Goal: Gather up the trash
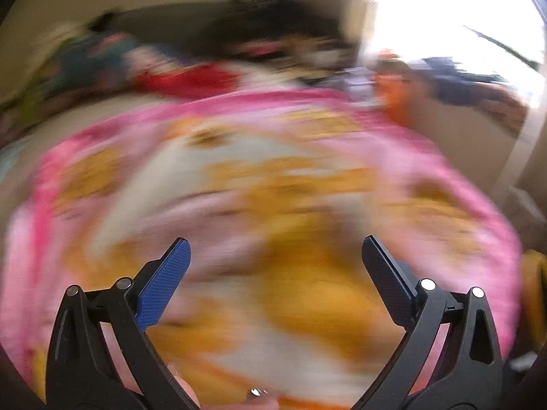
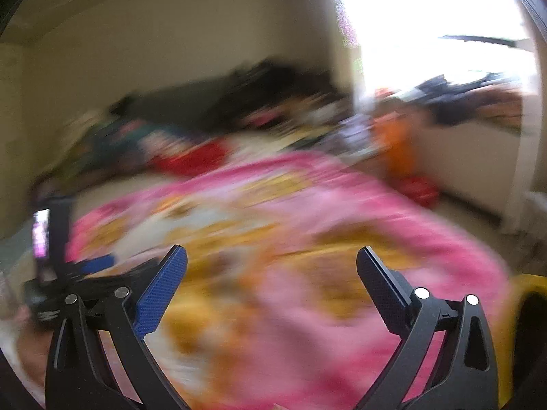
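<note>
Both views are heavily motion-blurred. My left gripper [image 1: 275,244] is open and empty above a pink, orange and white blanket [image 1: 273,188] on a bed. My right gripper [image 2: 271,254] is open and empty above the same blanket [image 2: 290,239]. The left gripper and its camera unit [image 2: 65,273] show at the left of the right wrist view. I cannot make out any piece of trash in the blur.
A pile of dark, red and teal clothes [image 1: 188,61] lies at the far end of the bed against a cream wall. A bright window [image 2: 444,27] is at the right. An orange object [image 2: 396,147] and a red one [image 2: 418,189] sit beside the bed.
</note>
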The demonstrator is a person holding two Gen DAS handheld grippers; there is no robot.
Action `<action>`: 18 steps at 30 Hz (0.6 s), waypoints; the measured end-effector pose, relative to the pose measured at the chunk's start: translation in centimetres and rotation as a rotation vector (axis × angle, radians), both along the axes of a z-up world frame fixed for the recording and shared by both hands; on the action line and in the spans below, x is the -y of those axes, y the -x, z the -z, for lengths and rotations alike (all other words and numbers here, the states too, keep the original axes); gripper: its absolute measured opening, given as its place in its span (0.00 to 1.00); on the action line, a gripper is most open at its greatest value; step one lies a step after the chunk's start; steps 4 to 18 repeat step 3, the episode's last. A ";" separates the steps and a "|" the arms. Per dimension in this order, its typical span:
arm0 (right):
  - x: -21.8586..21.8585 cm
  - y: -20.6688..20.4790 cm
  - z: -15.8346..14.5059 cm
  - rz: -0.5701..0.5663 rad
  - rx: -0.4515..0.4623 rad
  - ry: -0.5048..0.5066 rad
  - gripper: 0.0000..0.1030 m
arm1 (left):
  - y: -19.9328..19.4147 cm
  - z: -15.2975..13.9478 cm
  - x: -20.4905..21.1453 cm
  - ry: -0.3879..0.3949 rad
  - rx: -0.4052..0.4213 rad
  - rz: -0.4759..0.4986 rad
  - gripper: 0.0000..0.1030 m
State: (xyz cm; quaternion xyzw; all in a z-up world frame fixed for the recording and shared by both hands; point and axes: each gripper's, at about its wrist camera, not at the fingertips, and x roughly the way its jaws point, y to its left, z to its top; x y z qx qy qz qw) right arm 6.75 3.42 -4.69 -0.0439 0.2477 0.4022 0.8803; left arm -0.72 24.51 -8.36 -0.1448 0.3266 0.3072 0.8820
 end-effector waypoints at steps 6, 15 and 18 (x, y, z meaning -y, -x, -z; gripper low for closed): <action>-10.7 0.3 3.8 -0.158 -0.129 0.146 0.94 | 2.5 3.7 -7.4 0.087 -0.082 -0.214 0.90; -10.7 0.3 3.8 -0.158 -0.129 0.146 0.94 | 2.5 3.7 -7.4 0.087 -0.082 -0.214 0.90; -10.7 0.3 3.8 -0.158 -0.129 0.146 0.94 | 2.5 3.7 -7.4 0.087 -0.082 -0.214 0.90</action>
